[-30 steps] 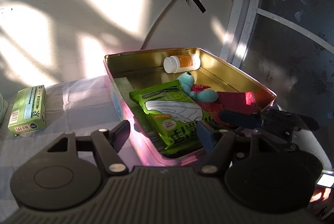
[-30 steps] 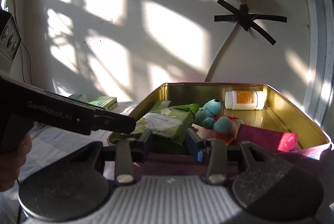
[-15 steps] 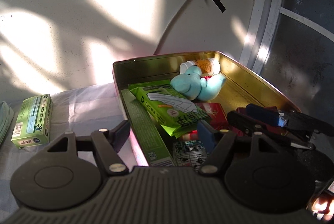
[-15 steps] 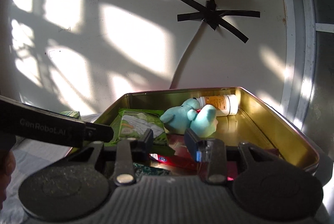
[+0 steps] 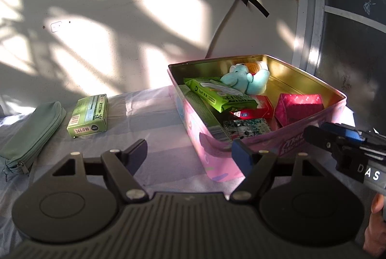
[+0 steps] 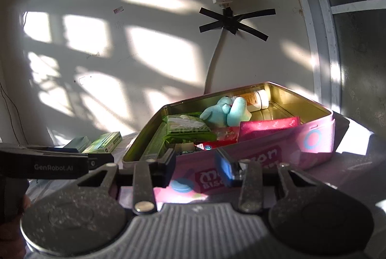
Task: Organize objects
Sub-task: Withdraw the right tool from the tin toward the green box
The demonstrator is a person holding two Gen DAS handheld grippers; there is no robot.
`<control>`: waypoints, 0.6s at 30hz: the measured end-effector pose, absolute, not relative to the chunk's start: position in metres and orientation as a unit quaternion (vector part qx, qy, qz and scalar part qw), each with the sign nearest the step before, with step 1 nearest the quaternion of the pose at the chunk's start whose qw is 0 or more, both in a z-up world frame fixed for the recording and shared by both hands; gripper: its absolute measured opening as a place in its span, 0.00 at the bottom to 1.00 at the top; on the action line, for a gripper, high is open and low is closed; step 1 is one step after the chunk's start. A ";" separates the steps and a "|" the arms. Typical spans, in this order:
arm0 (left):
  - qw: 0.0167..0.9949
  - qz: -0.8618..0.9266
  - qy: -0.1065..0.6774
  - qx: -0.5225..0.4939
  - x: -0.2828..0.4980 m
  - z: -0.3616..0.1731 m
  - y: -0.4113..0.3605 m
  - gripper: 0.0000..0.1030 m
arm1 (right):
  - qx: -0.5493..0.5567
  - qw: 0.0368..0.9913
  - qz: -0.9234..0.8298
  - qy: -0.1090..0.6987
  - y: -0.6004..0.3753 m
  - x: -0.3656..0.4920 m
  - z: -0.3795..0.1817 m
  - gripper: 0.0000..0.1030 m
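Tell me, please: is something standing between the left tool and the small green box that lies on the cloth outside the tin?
Nothing visible does. The green box lies flat on the cloth, ahead and left of the open left tool. The green pouch lies further left, apart from the box, and the pink tin stands to the right.

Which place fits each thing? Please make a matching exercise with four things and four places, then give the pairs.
Things:
1. pill bottle
2. green pencil case
3. green carton
4. red box

Places:
A. on the cloth, just right of the pencil case
B. far corner of the pink tin, behind the blue plush toy
C. inside the tin, at its right side
D. on the cloth, farthest left

Pairs: 1-B, 2-D, 3-A, 4-C
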State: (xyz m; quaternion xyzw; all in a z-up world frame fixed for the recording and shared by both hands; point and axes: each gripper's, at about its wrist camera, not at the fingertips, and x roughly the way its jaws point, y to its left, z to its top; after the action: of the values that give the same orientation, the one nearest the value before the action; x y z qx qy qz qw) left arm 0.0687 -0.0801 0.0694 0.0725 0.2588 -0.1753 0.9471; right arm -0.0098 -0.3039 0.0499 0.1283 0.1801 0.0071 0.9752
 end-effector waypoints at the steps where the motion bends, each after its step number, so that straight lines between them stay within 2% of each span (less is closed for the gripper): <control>1: 0.947 -0.172 0.260 0.073 0.066 0.068 -0.076 0.76 | 0.128 0.975 0.009 0.180 -0.302 -0.011 0.050 0.36; 18: 0.950 -0.145 0.270 0.060 0.049 0.048 -0.043 0.77 | 0.091 0.978 0.031 0.182 -0.259 -0.031 0.057 0.40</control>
State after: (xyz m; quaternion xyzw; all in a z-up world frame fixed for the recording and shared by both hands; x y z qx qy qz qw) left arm 0.0487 -0.0428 0.0484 0.0601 0.2702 -0.1450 0.9499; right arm -0.0313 -0.2585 0.0571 0.0914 0.1824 0.0307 0.9785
